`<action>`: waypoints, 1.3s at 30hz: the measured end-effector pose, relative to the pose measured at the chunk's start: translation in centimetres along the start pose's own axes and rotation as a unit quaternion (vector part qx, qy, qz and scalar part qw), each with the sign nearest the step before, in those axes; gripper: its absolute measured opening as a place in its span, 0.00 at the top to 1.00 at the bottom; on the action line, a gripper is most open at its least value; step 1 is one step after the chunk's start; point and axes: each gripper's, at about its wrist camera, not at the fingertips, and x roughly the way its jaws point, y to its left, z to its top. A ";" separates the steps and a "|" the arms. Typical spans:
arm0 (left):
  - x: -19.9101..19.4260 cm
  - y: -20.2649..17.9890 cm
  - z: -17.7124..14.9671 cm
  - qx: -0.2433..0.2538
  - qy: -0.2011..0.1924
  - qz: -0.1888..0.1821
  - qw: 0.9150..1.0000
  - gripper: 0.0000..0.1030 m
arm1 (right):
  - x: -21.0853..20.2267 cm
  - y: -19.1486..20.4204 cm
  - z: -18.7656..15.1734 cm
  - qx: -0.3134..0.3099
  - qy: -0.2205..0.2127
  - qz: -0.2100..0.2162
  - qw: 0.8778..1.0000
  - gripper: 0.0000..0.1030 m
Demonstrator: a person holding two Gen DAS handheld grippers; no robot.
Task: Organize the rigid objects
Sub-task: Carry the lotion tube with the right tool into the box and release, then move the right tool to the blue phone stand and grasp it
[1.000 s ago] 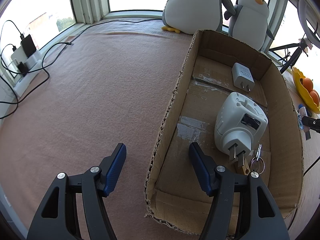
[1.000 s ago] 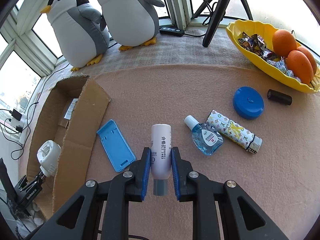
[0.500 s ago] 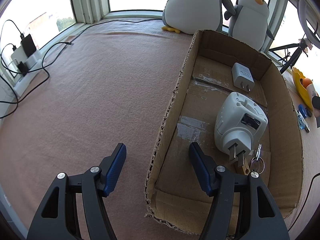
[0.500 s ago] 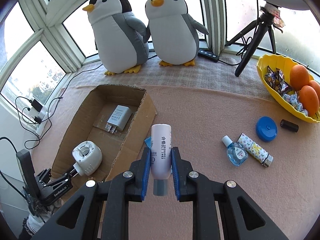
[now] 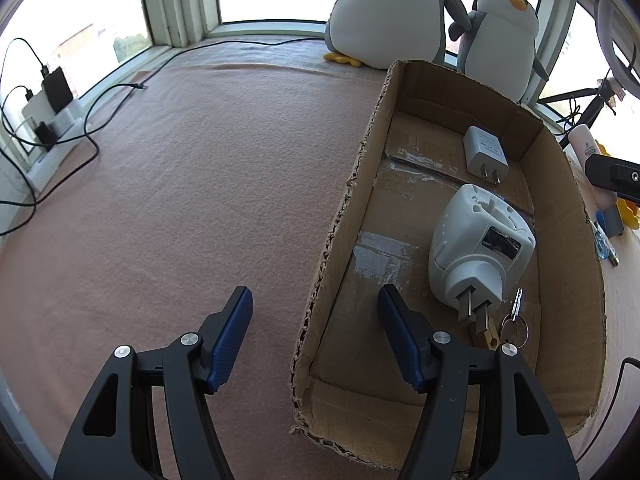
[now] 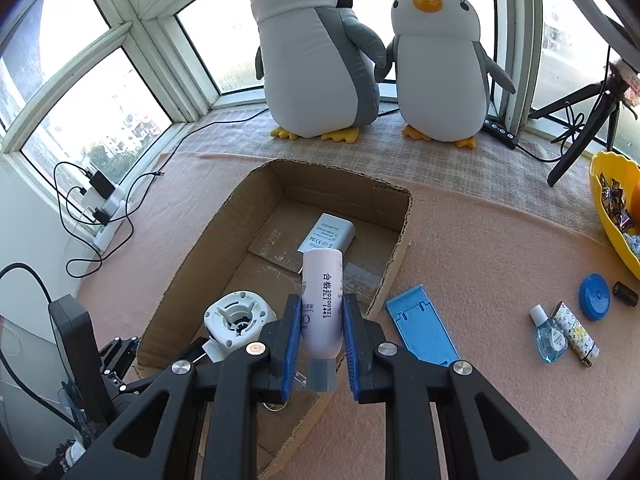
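My left gripper (image 5: 316,336) is spread wide and holds nothing, straddling the cardboard box's (image 6: 400,236) left wall. Inside, a white plug-in device (image 5: 478,248) and a charger (image 5: 484,154) leave bare floor along that wall. My right gripper (image 6: 320,336) clamps the white tube (image 6: 322,300), cap toward me, above the box's near end. A blue stand (image 6: 422,332) lies just beside the box's right wall.

The cardboard box (image 6: 400,236) is seen as rough, matt corrugated board with glossy tape strips (image 5: 378,258) on its floor. The table cloth (image 5: 192,184) is felt-like and matt. Smooth plastic is shown by the pale tube (image 6: 323,300), the white adapter (image 5: 478,248) and the blue stand (image 6: 422,330).
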 end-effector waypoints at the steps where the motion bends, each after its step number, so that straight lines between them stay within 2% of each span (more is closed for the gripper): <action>1: 0.0 0.0 0.0 0.001 0.000 0.000 1.000 0.37 | 0.3 0.4 0.0 -0.003 0.002 0.001 1.000 0.82; 7: 0.0 0.0 0.0 0.001 0.000 0.000 1.000 0.36 | 1.8 2.0 0.0 -0.017 0.012 0.004 1.000 0.82; 15: 0.0 0.0 0.0 0.000 0.000 0.000 1.000 0.36 | 2.5 2.2 0.2 -0.014 0.019 0.015 1.000 0.82; 16: 0.0 0.0 0.0 0.000 0.000 0.000 1.000 0.36 | 2.5 2.1 0.3 -0.012 0.017 0.017 1.000 0.80; 18: 0.0 0.1 0.0 0.001 0.000 0.000 1.000 0.36 | 2.1 1.9 0.3 -0.009 0.006 0.014 1.000 0.61; 20: 0.0 0.0 0.0 0.001 0.000 0.000 1.000 0.36 | 1.6 1.7 0.3 -0.005 -0.005 0.020 1.000 0.54; 23: 0.0 0.0 0.0 0.000 0.000 0.000 1.000 0.36 | 1.0 1.4 0.4 -0.008 -0.010 0.021 1.000 0.53; 27: 0.0 0.1 0.0 0.000 0.000 0.000 1.000 0.36 | 0.1 0.9 0.2 -0.012 -0.024 0.026 0.999 0.46; 39: 0.0 0.1 0.0 0.000 0.000 0.000 1.000 0.36 | -2.5 -3.9 -1.2 -0.021 -0.035 0.004 0.999 0.46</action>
